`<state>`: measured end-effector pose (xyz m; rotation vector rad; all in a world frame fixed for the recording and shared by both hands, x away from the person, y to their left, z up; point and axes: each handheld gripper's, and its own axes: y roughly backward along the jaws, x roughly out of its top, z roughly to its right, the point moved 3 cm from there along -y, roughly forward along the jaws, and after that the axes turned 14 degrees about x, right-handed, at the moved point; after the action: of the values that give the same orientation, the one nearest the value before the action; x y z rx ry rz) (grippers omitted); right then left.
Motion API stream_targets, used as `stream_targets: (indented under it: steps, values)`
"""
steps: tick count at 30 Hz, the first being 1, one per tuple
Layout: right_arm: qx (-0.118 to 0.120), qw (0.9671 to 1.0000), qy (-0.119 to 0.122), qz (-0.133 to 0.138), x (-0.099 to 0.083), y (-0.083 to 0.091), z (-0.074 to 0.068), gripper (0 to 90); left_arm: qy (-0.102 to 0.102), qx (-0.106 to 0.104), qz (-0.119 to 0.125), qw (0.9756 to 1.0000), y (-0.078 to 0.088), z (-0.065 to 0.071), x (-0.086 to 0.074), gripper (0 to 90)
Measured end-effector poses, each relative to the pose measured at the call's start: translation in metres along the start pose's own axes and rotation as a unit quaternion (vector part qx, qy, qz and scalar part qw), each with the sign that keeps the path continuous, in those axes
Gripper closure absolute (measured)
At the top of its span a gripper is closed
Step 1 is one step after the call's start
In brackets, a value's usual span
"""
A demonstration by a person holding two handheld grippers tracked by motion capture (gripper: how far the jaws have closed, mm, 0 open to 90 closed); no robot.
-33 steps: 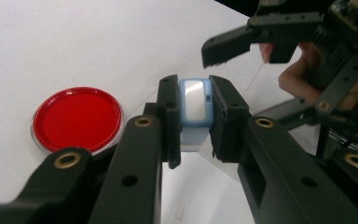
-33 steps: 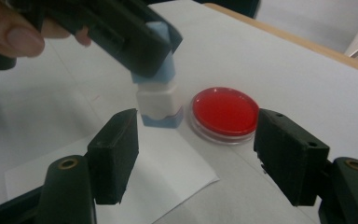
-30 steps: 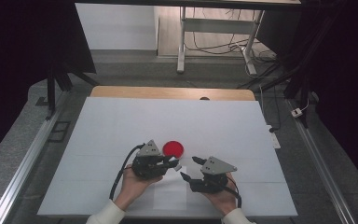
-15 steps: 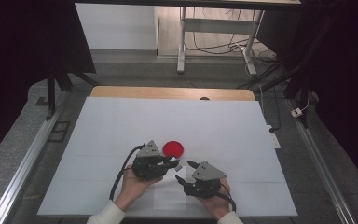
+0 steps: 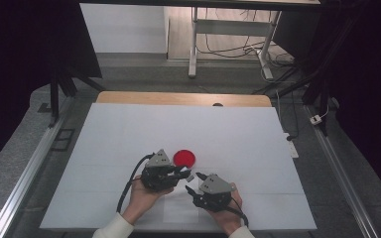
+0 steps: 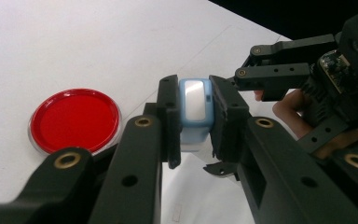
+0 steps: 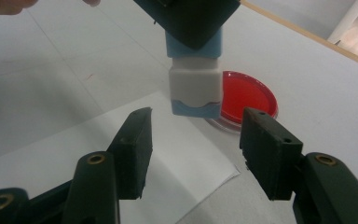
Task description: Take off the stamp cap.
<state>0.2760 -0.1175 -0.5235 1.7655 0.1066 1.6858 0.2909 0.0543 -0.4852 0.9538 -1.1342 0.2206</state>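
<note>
Left tool [image 6: 196, 135]: clamped on a small light-blue and white block [image 6: 196, 112], held just above the white worktop [image 5: 258, 139].
Block: its blue end sits between the left tool's jaws; its white end with a blue tip points toward the right tool [image 7: 196, 154].
Right tool: jaws apart and just been closing; the block's tip hangs just ahead of the gap, and the pads do not touch it.
Red dish [image 5: 184, 158]: round and shallow, flat on the worktop, just beyond the left tool.
Paper sheet [image 7: 186, 163]: white, lying flat under the right tool.
Hands: both come in from the near edge, close together.
</note>
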Motion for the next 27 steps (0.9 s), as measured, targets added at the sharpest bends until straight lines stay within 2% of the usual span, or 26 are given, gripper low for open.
stream_targets:
  steps: [10, 27]
  values:
    - [-0.019, 0.9997, 0.009, -0.013, -0.0003, -0.0015, -0.0021, 50.6, -0.002, -0.004, -0.004, 1.0000, -0.0029, 0.0036, -0.0010, 74.9]
    - [-0.026, 0.9995, 0.014, -0.014, -0.0005, -0.0062, -0.0047, 60.3, -0.002, -0.007, -0.004, 1.0000, -0.0032, 0.0045, -0.0011, 74.9]
